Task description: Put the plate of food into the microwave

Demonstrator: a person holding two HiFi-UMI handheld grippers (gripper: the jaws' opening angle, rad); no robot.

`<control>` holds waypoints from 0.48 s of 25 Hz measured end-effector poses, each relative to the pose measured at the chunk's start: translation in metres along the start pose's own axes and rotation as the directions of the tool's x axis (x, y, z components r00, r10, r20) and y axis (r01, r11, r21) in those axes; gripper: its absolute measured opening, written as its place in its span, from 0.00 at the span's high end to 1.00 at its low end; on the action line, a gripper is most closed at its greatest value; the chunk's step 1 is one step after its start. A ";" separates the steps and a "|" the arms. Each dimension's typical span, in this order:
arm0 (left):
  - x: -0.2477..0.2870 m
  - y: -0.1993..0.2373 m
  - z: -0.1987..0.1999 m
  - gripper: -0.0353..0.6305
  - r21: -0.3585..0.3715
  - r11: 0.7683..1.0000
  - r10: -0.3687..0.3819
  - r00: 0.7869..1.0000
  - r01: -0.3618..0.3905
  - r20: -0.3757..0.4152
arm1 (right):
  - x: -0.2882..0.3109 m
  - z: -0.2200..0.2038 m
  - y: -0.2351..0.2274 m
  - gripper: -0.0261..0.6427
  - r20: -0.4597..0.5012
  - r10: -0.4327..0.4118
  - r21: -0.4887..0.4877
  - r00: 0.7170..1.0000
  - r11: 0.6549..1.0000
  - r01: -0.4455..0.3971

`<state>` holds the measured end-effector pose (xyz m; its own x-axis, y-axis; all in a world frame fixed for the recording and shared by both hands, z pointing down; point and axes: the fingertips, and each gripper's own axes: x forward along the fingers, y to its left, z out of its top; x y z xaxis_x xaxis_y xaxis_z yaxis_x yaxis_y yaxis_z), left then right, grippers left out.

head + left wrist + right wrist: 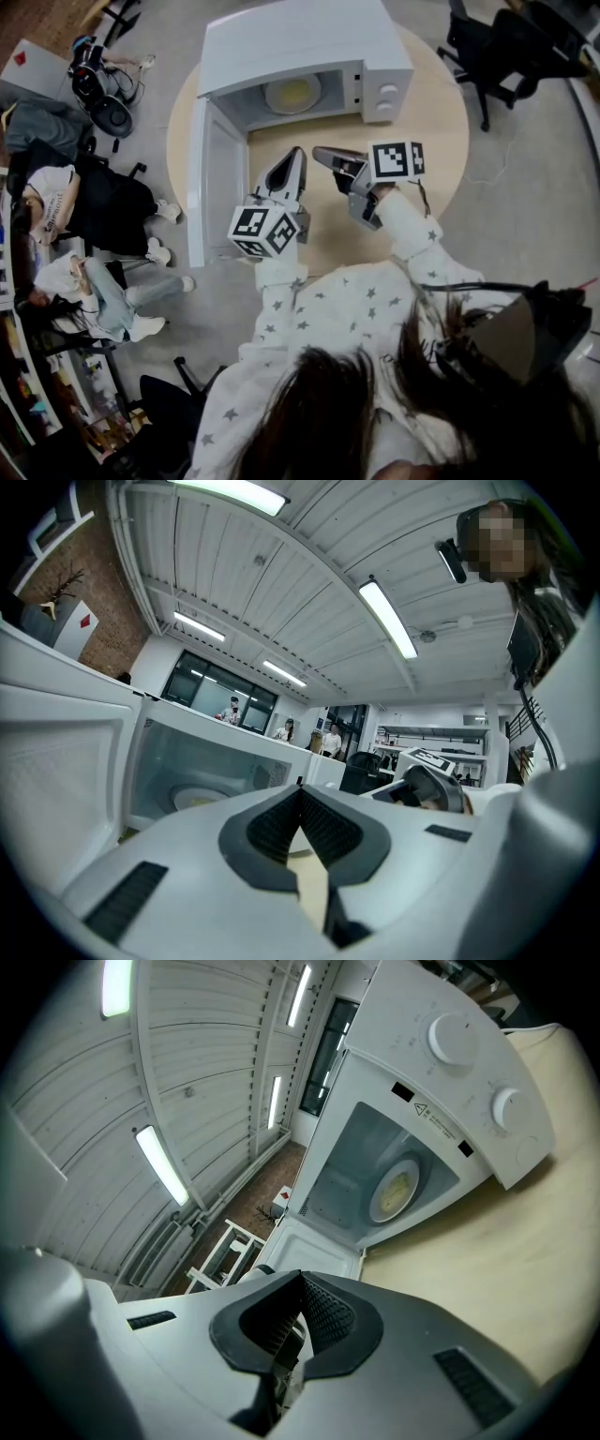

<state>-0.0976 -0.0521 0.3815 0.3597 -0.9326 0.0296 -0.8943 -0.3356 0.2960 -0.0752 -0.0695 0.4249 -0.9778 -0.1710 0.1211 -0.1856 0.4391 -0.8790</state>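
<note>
Left gripper [296,152] and right gripper [319,153], both closed empty, face the microwave [300,42] (door [214,183] open) holding the plate [292,94].

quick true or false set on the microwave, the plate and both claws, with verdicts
1. The microwave door stands open. True.
2. The plate is outside the microwave. False: it lies inside the cavity.
3. The right claw holds the plate. False: its jaws are shut on nothing.
4. The left claw is shut and empty. True.
5. Both claws are over the round table, in front of the microwave. True.
</note>
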 end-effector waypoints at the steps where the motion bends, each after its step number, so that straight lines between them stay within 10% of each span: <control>1: 0.000 0.000 0.000 0.94 0.000 1.000 0.001 1.000 -0.001 -0.001 | 0.001 0.000 0.001 0.95 0.000 0.002 0.000 1.000 1.000 -0.002; 12: 0.000 0.001 0.002 0.94 0.004 1.000 -0.004 1.000 0.004 0.005 | 0.003 0.002 0.006 0.95 0.004 0.018 -0.008 1.000 1.000 -0.018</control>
<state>-0.0994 -0.0532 0.3795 0.3620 -0.9319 0.0240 -0.8940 -0.3397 0.2922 -0.0788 -0.0691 0.4189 -0.9805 -0.1669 0.1034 -0.1690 0.4494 -0.8772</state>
